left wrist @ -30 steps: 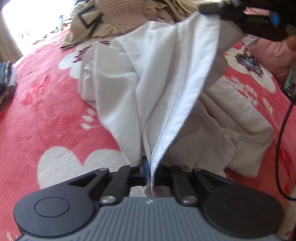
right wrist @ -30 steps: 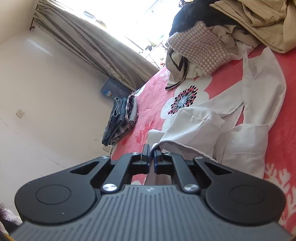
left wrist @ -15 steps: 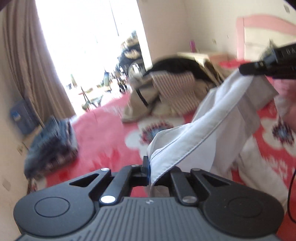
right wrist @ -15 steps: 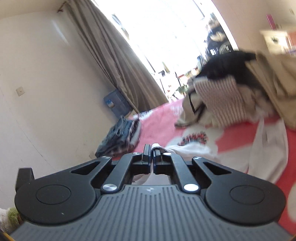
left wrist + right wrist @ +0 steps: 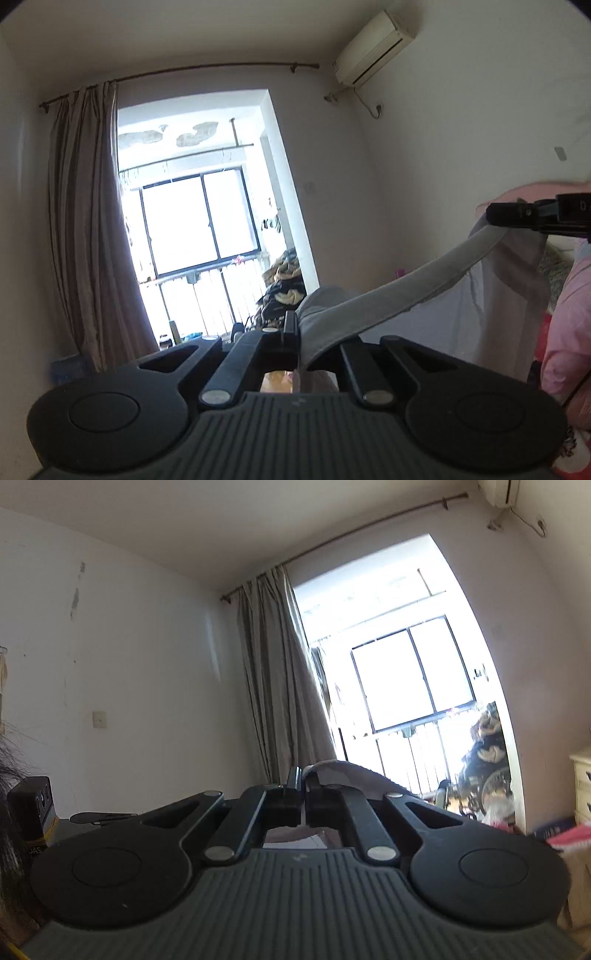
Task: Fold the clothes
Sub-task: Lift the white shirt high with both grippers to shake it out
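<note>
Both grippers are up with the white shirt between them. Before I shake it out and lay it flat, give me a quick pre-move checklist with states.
1. Left gripper jaws shut on the white shirt: ok.
2. Right gripper jaws shut on the shirt's edge: ok.
3. Edge spans between both grippers without sagging: ok.
4. Shirt body hangs free below the edge: ok.
5. Hem clear of the bed: cannot tell, bottom out of view.
6. Sleeves untangled: cannot tell.

The white shirt [image 5: 417,291] hung in the air, its seamed edge stretched taut from a low pinched corner up to a second, higher one, with the rest draping below.
</note>
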`<state>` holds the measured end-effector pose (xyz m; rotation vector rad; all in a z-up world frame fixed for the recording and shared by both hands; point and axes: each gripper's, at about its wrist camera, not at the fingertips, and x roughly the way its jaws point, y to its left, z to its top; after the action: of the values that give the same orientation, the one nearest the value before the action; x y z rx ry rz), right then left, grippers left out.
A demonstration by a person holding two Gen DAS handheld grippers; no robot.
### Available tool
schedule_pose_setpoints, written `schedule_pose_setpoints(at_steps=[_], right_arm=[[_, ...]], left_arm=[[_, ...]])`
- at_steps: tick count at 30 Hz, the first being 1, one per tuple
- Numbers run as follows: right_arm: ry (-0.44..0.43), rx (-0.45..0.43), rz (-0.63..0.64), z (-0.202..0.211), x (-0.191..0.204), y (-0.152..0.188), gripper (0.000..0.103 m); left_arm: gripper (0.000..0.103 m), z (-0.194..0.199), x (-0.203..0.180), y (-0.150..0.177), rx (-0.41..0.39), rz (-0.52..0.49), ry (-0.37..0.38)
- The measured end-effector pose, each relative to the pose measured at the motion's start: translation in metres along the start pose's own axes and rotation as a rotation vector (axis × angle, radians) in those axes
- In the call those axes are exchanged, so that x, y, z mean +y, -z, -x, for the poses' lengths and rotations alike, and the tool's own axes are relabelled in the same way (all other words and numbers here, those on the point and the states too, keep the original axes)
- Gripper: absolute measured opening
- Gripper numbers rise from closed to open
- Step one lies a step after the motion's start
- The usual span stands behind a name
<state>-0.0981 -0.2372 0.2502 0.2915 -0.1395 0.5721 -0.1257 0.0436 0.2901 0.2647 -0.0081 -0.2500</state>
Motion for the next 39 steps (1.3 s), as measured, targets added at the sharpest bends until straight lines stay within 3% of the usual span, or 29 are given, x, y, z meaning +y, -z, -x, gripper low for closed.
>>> schedule_pose_setpoints(at_steps=[9,14,19,24,30,35,39], right_arm=[[-0.114,-0.240,0.089,0.046,0.039,-0.086,0.001],[-0.170,-0.326,0.117,0.064,0.046,-0.113,0.001],[-0.220,-0.343,0.090,0.069,0.040,-0.132,0.001],[-0.251,-0.313,0.022,0.065,0.024,-0.138,0.001],[-0.239,-0.215,-0.036,0.052,0.000,-0.127,0.001],[-0.167,0.007,-0.118,0.007,-0.037,-0.084,0.000],[-0.053,0.293,-0.215,-0.054,-0.079,0.005,0.000]], left_arm=[[0.003,0.063,0.017,-0.090,-0.229,0.096,0.116],[0.003,0.092,0.017,-0.119,-0.330,0.096,0.096],[0.004,0.104,0.025,-0.143,-0.346,0.137,0.093],[0.005,0.091,0.046,-0.136,-0.285,0.233,0.123],[0.005,0.064,0.066,-0.101,-0.190,0.290,0.129],[0.004,-0.007,0.090,-0.023,0.061,0.415,0.107],[0.004,-0.083,0.095,0.084,0.315,0.426,0.032]])
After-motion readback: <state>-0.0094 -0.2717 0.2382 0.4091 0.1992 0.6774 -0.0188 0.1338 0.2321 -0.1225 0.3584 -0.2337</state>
